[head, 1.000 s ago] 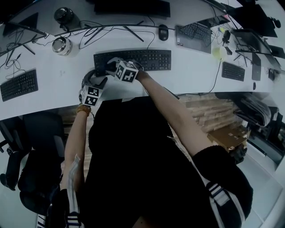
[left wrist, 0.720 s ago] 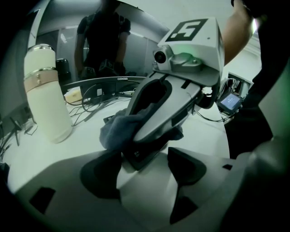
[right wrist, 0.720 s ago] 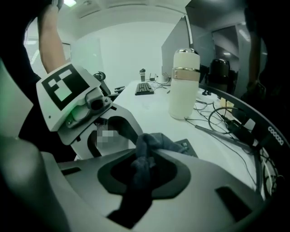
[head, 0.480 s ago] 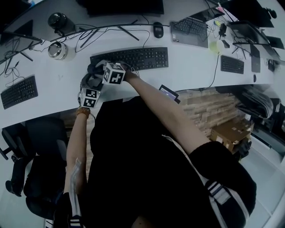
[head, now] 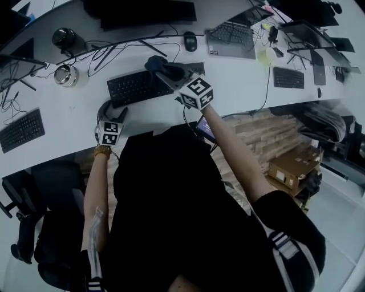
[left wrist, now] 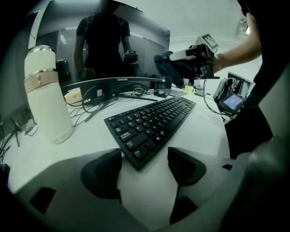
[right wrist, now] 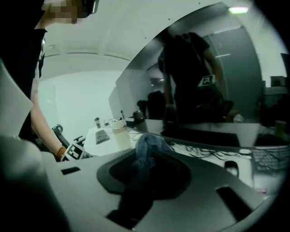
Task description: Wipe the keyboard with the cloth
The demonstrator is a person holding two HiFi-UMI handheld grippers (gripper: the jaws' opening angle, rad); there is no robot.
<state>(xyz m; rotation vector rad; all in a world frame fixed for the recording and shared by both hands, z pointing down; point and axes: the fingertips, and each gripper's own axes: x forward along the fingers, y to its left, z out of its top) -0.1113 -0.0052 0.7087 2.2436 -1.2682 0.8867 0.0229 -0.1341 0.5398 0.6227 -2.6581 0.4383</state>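
Cloth (right wrist: pixel 146 144) bunched between right gripper (right wrist: pixel 149 168) fingers, which have just been easing apart, yet held aloft above keyboard (head: pixel 132 87). Left gripper (left wrist: pixel 145 166) fingers open, keyboard's near corner just ahead, on counter (head: pixel 242 80).

The keyboard (head: pixel 137 86) lies on the desk (head: pixel 239 85), before the monitor (head: pixel 142 11); the flask (left wrist: pixel 44 95) stands left of it; the mouse (head: pixel 190 40) lies behind its right end; the cloth (head: pixel 161 66) is up above its right half; its near left corner lies between the jaws of the left gripper (left wrist: pixel 144 167).
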